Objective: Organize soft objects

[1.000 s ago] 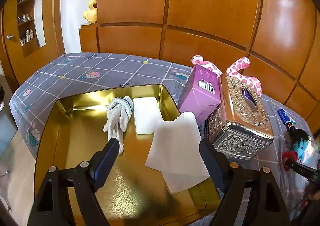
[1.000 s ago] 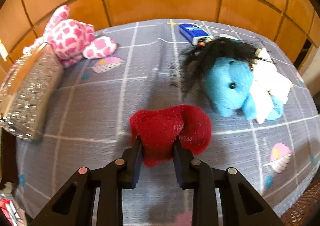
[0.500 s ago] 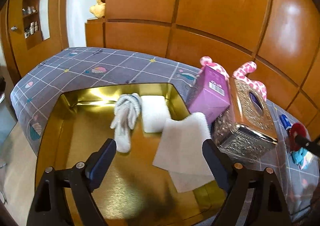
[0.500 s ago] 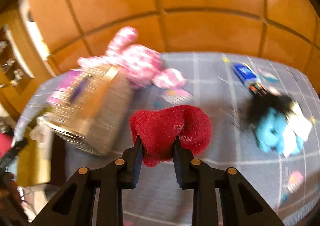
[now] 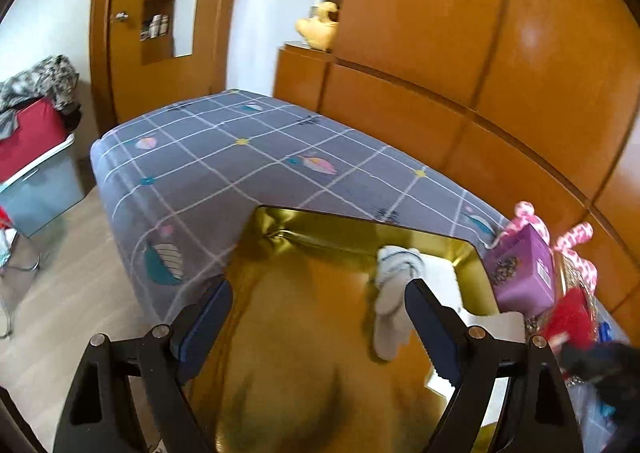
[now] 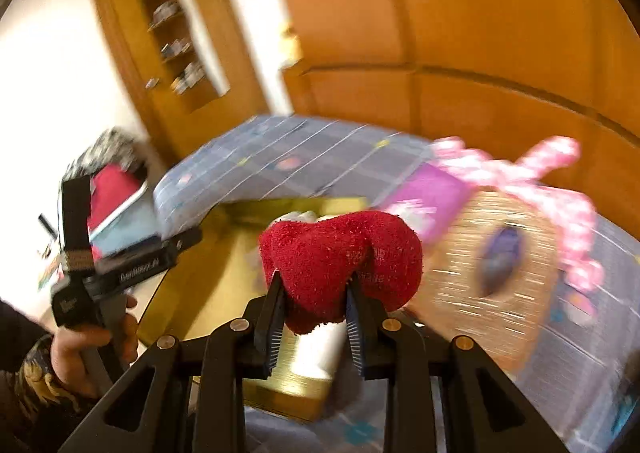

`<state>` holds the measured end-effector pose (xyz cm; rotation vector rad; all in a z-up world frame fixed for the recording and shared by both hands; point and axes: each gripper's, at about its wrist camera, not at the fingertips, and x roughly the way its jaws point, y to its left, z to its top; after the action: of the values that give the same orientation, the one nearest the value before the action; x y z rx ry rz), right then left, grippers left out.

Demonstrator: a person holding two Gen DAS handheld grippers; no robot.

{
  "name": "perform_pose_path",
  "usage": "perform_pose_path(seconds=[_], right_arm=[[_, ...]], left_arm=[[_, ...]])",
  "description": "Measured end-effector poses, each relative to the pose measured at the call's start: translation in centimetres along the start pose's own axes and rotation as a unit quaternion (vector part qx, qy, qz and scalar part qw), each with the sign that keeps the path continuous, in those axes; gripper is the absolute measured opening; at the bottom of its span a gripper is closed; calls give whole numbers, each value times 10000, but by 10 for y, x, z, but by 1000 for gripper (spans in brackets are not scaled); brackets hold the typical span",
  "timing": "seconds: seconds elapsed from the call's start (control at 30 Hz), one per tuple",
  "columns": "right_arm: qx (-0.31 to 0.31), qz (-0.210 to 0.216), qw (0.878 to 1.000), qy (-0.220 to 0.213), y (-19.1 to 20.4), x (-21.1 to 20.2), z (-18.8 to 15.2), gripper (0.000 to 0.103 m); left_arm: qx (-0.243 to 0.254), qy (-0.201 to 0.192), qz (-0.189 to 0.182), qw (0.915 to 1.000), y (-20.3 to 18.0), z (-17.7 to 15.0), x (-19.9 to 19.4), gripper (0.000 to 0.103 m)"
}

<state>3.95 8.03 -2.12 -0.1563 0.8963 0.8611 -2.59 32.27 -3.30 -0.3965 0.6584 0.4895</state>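
My right gripper (image 6: 314, 285) is shut on a red plush heart (image 6: 340, 253), which hangs in the air just over the near right edge of the gold tray (image 6: 240, 213). The heart also shows at the right edge of the left wrist view (image 5: 572, 317). My left gripper (image 5: 316, 293) stands open above the tray (image 5: 360, 223) with nothing between its fingers. A rolled pair of grey-white socks (image 5: 394, 293) lies in the tray beside the right finger. A white folded cloth (image 5: 496, 327) lies at the tray's right side, mostly hidden behind that finger.
A purple box (image 6: 432, 201), an ornate tissue box (image 6: 500, 273) and a pink spotted plush (image 6: 552, 173) stand right of the tray on the grey checked bed cover (image 5: 240, 157). Wooden panels rise behind. A red-lidded bin (image 5: 36, 157) stands on the floor at left.
My right gripper lifted the red heart off the bed and carried it left, past the tissue box, to the tray. My left gripper swung left over the tray, away from the white cloth.
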Motion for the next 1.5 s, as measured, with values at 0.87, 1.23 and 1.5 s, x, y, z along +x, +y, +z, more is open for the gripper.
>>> perform_pose_path(seconds=[0.87,1.23,1.5], right_arm=[[-100,-536,9966,620,17,83,-11,42],[-97,-1068,9941,-143,18,25,-13,42],[49,-1309,9907,-378,9,3,-21,42]], left_arm=[[338,66,-194,9992,-22,-13,0,90],[774,41,-443,9960,-52,-25,-12,90],[1024,54,-617,9928,-69,-35,-21,90]])
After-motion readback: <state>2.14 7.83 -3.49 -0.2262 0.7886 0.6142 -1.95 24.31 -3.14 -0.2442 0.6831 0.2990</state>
